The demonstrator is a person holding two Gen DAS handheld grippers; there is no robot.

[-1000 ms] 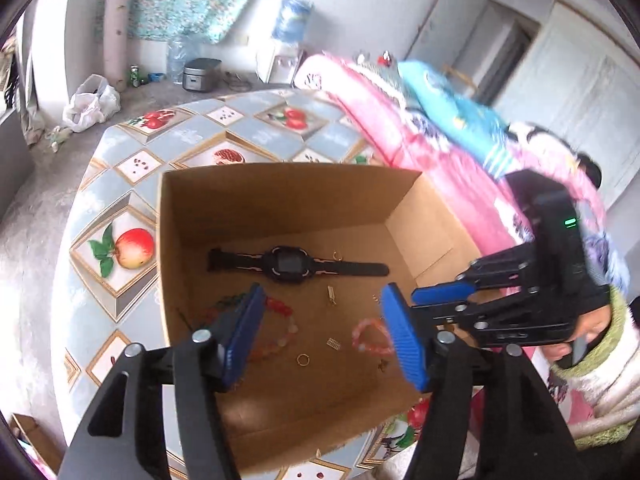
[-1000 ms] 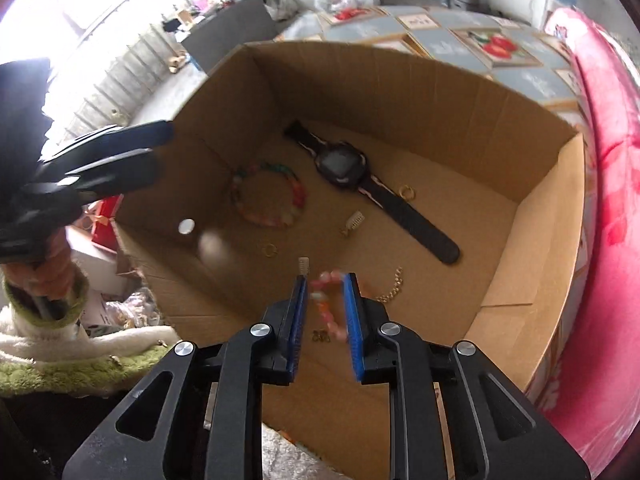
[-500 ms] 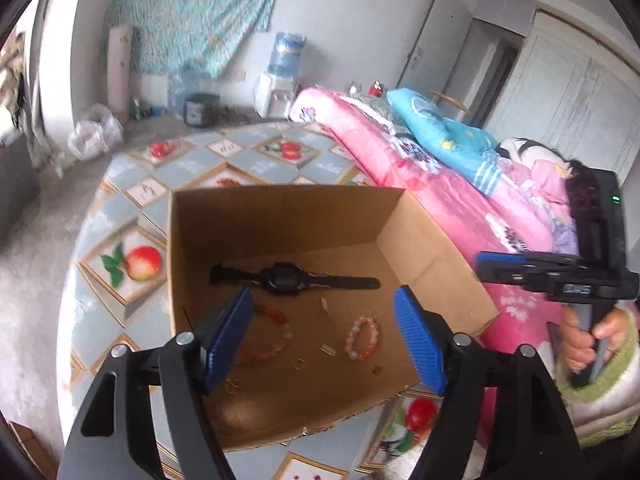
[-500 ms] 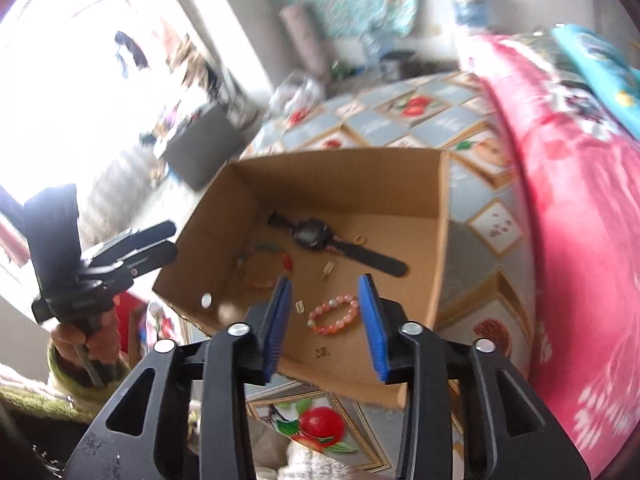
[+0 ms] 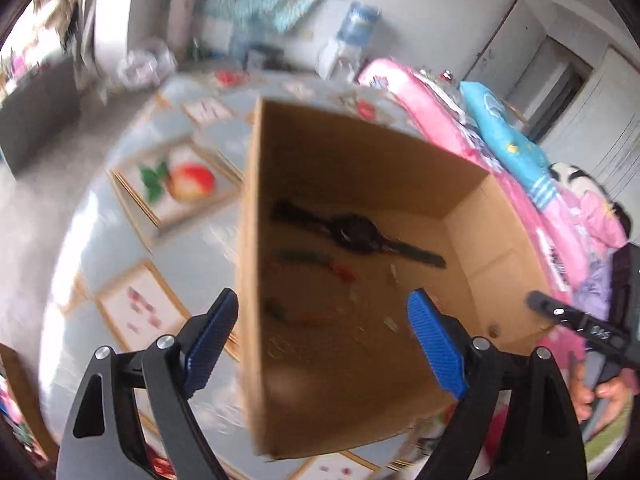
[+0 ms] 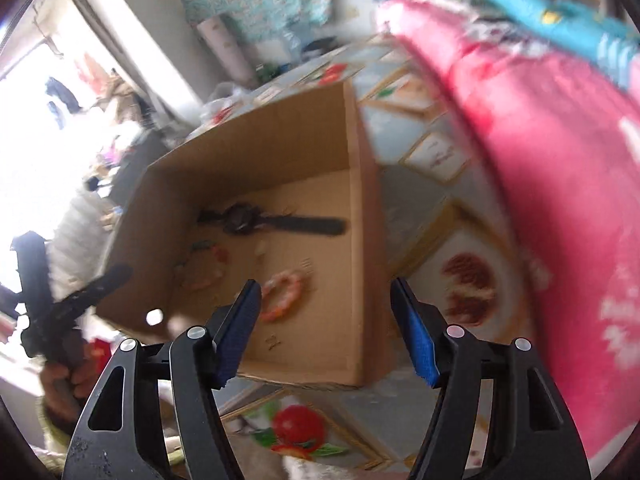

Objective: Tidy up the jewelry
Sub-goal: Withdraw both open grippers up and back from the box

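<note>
We have both tools up above the cardboard box (image 5: 360, 168), which sits on the bench (image 5: 120, 240) with its fruit-patterned cloth, beside the pink bedding (image 6: 560, 184).

On the left, our left gripper (image 5: 322, 340) has just been opening; its jaws stand wide with nothing between the pads, straddling the box's near left wall. Below it lie the black watch (image 5: 356, 232) and a multicoloured bead bracelet (image 5: 312, 284), blurred here.

On the right, our right gripper (image 6: 326, 328) has also just been opening, and its jaws are empty. The pink bead bracelet (image 6: 282, 296) lies loose on the box floor, just beside the left pad.

We judge that bracelet delivered, so we are between pieces. No jewelry outside the box shows in either view. The next move calls for finding the next loose piece, then steadying a gripper over it with jaws kept wide.
</note>
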